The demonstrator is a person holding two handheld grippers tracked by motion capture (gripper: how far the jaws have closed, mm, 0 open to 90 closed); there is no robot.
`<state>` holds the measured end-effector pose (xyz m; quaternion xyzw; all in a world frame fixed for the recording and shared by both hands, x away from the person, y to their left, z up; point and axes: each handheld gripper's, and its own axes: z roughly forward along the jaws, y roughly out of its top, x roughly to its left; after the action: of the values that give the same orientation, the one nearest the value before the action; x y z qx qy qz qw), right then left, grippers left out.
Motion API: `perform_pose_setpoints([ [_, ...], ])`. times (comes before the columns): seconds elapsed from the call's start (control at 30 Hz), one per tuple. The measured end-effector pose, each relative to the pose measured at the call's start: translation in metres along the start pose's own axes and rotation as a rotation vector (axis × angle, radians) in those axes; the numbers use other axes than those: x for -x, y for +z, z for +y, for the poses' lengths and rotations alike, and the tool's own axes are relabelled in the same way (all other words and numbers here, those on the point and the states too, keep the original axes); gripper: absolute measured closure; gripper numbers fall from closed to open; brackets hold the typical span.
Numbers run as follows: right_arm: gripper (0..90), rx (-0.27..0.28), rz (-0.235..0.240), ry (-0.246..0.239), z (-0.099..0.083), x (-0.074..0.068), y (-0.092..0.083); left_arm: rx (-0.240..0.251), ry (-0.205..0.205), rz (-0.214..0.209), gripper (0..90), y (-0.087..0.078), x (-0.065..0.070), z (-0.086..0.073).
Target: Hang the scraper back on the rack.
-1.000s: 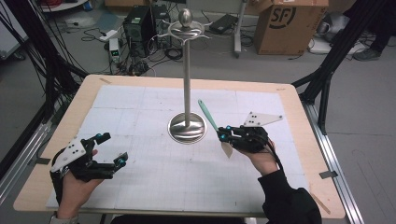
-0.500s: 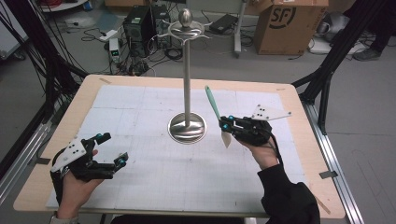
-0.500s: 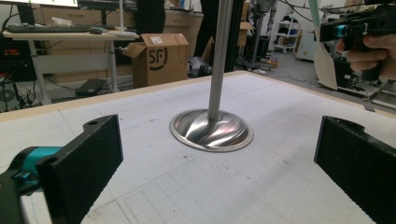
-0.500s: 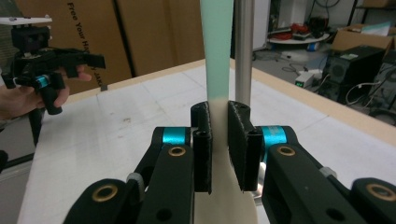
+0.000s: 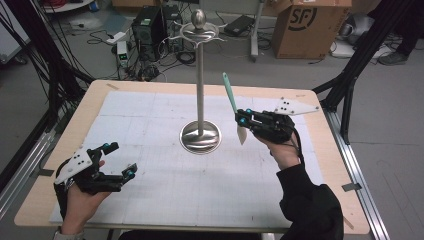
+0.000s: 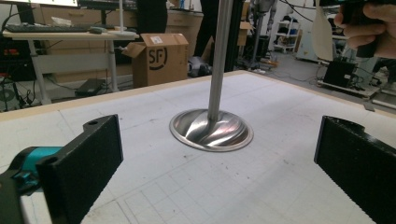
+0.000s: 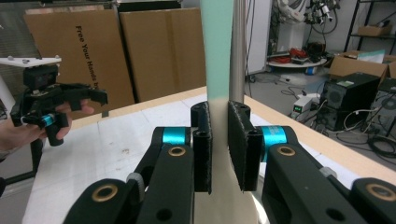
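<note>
High view: steel utensil stand on a white grid mat, wooden table. Right gripper, right of the stand, jaws clamped on a silicone spatula, mint handle up, cream blade down, clear of the mat. Left gripper, left of the stand, jaws wide, nothing between. Carton marked "SF" behind the stand.

Left gripper view: stand base ahead; "SF" carton left of the pole.

Right gripper view: spatula pinched just before the pole; carton lettered "Free Your Hands".
</note>
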<state>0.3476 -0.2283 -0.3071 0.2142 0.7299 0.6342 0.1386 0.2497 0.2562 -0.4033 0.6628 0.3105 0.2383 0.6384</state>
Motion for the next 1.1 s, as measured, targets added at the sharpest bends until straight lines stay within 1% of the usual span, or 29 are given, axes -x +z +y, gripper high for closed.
perform_pose_setpoints([
  [0.13,80.3,-0.004,-0.006,-0.005,0.006,0.002,0.002,0.006,-0.003,-0.003,1.8,-0.001,-0.001,0.000],
  [0.27,80.3,-0.010,0.001,-0.007,0.012,0.004,0.003,0.006,-0.003,-0.002,1.8,-0.001,-0.001,0.000],
  [0.47,80.3,-0.001,0.012,0.000,0.021,0.007,0.000,0.006,-0.004,-0.003,1.7,-0.001,0.000,0.000],
  [0.63,80.3,0.008,0.011,-0.010,0.030,0.008,-0.002,0.004,-0.004,-0.002,1.7,0.000,0.000,0.000],
  [0.67,80.3,0.010,0.014,-0.005,0.032,0.008,-0.003,0.005,-0.003,-0.002,1.7,0.000,0.000,0.000],
  [0.93,80.3,0.025,0.003,-0.018,0.043,0.011,-0.004,0.007,-0.004,0.000,1.7,-0.001,-0.001,0.001],
  [1.1,80.4,0.041,-0.001,-0.010,0.047,0.014,-0.002,0.013,-0.007,0.002,1.7,-0.002,-0.001,0.001],
])
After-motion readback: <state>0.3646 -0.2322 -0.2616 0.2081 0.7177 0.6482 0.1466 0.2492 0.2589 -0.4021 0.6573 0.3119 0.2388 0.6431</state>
